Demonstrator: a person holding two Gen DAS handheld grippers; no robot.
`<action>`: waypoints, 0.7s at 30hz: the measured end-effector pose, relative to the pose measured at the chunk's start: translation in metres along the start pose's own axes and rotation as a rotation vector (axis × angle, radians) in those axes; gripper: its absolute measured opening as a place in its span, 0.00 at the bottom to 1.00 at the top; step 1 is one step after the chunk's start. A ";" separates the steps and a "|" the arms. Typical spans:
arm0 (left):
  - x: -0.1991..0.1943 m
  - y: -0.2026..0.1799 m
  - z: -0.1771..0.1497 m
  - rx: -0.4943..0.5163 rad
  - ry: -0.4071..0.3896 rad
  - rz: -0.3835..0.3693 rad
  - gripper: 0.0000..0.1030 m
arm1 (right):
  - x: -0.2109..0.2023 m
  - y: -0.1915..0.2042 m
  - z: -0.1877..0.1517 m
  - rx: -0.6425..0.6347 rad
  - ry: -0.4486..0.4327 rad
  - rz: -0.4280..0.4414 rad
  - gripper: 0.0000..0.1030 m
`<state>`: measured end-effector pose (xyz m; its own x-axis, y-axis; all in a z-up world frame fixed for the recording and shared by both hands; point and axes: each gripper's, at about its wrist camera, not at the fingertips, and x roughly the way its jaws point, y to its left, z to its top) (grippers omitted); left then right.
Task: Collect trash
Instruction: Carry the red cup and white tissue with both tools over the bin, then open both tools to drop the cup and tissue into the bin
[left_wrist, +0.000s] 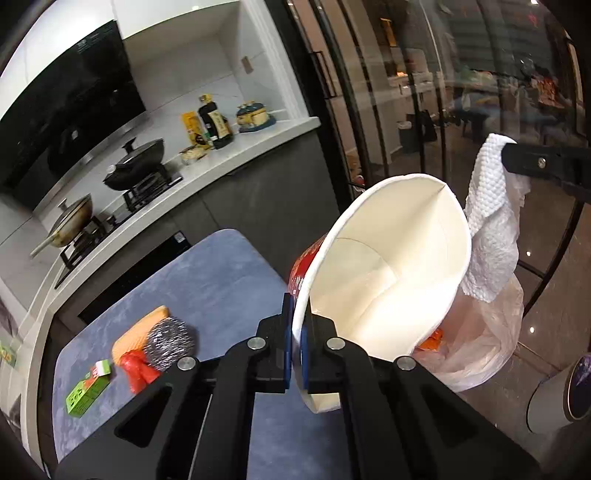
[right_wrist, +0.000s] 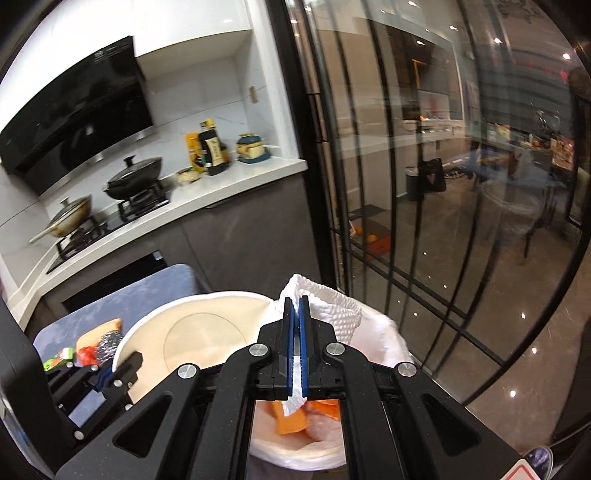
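My left gripper (left_wrist: 296, 325) is shut on the rim of a white paper bowl (left_wrist: 388, 266) with a red outside, held tilted beside the table's right edge. It also shows in the right wrist view (right_wrist: 199, 332). My right gripper (right_wrist: 296, 321) is shut on a white paper towel (right_wrist: 332, 306), which hangs above an open translucent plastic bag (right_wrist: 306, 454) with orange scraps inside. In the left wrist view the towel (left_wrist: 487, 236) hangs over the bag (left_wrist: 480, 347).
On the blue table (left_wrist: 207, 288) lie a steel scourer (left_wrist: 170, 341), an orange sponge (left_wrist: 133, 336), a red wrapper (left_wrist: 138, 371) and a green box (left_wrist: 86, 391). A counter with a stove and pans (left_wrist: 136, 166) stands behind. Glass doors (right_wrist: 406, 184) are to the right.
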<state>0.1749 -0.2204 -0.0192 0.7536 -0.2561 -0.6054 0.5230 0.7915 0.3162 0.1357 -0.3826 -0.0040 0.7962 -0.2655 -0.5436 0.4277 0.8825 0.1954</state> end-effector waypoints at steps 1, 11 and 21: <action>0.004 -0.005 0.001 0.005 0.006 -0.010 0.03 | 0.004 -0.004 0.000 0.001 0.012 -0.001 0.03; 0.036 -0.024 0.004 -0.029 0.078 -0.081 0.04 | 0.039 -0.025 -0.010 0.024 0.081 -0.013 0.03; 0.036 -0.017 0.004 -0.105 0.077 -0.115 0.48 | 0.041 -0.021 -0.009 0.033 0.083 0.012 0.22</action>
<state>0.1944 -0.2449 -0.0433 0.6561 -0.3079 -0.6890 0.5563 0.8142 0.1659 0.1560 -0.4088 -0.0376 0.7635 -0.2210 -0.6068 0.4336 0.8718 0.2280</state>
